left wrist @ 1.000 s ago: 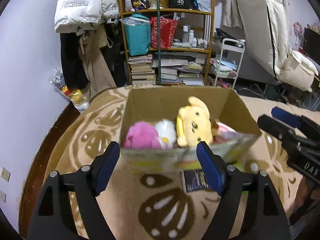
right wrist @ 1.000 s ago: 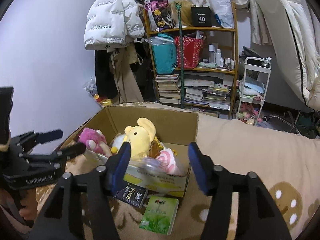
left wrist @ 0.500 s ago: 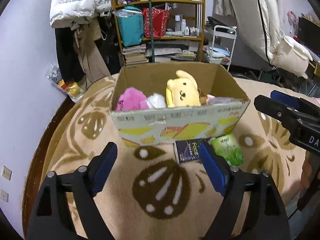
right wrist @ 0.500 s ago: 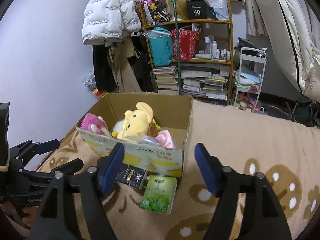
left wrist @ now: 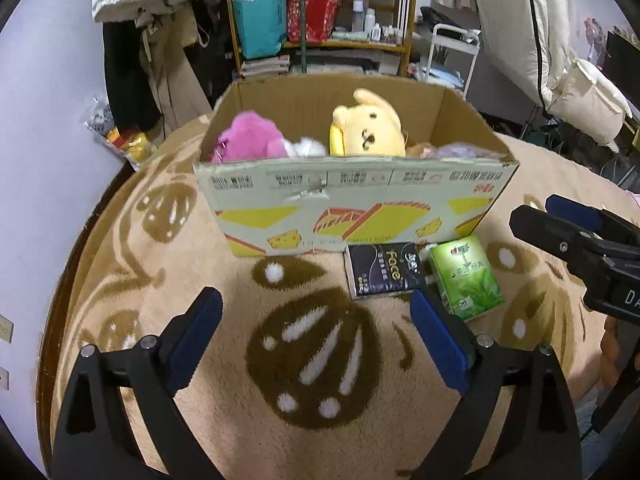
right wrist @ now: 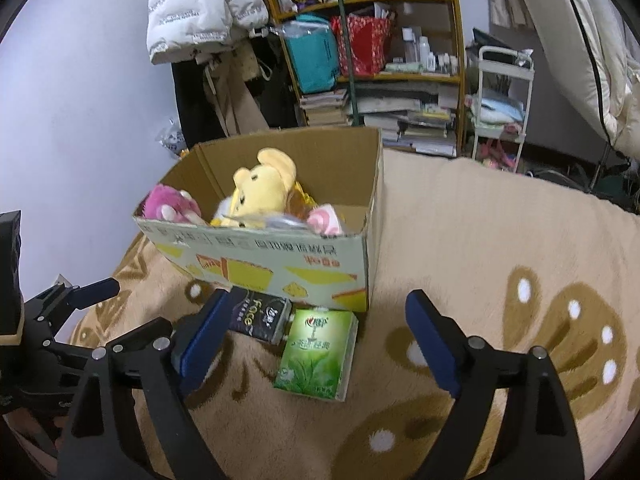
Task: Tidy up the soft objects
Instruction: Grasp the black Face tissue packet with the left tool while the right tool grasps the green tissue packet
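Sitting on the tan patterned blanket (left wrist: 320, 420) is an open cardboard box (left wrist: 352, 208) with a yellow plush (left wrist: 368, 132), a pink plush (left wrist: 250, 140) and a smaller pink-and-white soft toy (right wrist: 324, 220) tucked inside, their heads showing above the front wall. Just in front of the box, touching its base, lie a dark tissue pack (left wrist: 382, 270) and a green tissue pack (left wrist: 466, 278), side by side.

The left gripper (left wrist: 316, 332) hangs over bare blanket with nothing between its blue pads; its jaws have just been opening and stand wide. The right gripper (right wrist: 316, 332) is likewise spread wide after opening, empty, with the green pack lying between and beyond its fingers but untouched, and the dark pack partly hidden behind its left finger.

The box wall stands right behind the packs, leaving little room on that side. Farther back, a wooden shelf (right wrist: 400, 76) crammed with books, bags and bottles lines the wall, a white puffer jacket (right wrist: 200, 8) hangs beside it, and a small white cart (right wrist: 504, 108) sits to its right.
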Demonstrator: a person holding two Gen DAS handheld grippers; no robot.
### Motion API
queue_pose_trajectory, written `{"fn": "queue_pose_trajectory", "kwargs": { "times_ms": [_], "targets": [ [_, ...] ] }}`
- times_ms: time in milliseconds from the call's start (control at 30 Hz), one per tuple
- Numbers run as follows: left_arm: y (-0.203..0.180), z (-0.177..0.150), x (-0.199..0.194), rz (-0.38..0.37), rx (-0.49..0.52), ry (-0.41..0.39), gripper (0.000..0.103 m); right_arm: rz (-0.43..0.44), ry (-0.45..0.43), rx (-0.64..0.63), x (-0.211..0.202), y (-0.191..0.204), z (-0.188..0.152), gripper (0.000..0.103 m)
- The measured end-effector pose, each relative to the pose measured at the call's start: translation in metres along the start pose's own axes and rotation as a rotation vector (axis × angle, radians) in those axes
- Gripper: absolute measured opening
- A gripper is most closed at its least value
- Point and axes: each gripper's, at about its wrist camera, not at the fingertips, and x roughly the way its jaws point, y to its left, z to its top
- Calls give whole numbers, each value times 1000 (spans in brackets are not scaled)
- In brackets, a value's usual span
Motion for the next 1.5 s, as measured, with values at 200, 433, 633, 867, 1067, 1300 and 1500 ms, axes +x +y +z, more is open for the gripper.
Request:
{"fn": "queue_pose_trajectory", "kwargs": {
  "times_ms": [200, 433, 633, 867, 1067, 1300, 1500],
  "targets": [
    [-2, 0, 16, -25, -3, 38, 94, -4, 52, 28, 18, -5, -5, 93],
    [-7, 1, 25, -100, 23, 27, 94, 10, 109, 81, 40, -16, -12, 93],
    [-13, 0, 38, -111, 41, 45, 94, 25, 123, 92, 49, -20, -13, 93],
    [-19, -3, 50, -131, 68, 61, 94, 28, 170, 117, 67, -20, -15, 93],
    [-19, -2, 55, -152, 61, 58, 94, 36, 196, 143, 78, -24, -17, 92],
    [-31, -6, 67, -166, 100, 82, 94, 48, 220, 160, 90, -27, -18, 92],
    [-43, -8, 69, -162, 141, 58, 94, 28, 249, 166, 98, -30, -20, 92]
  ]
}}
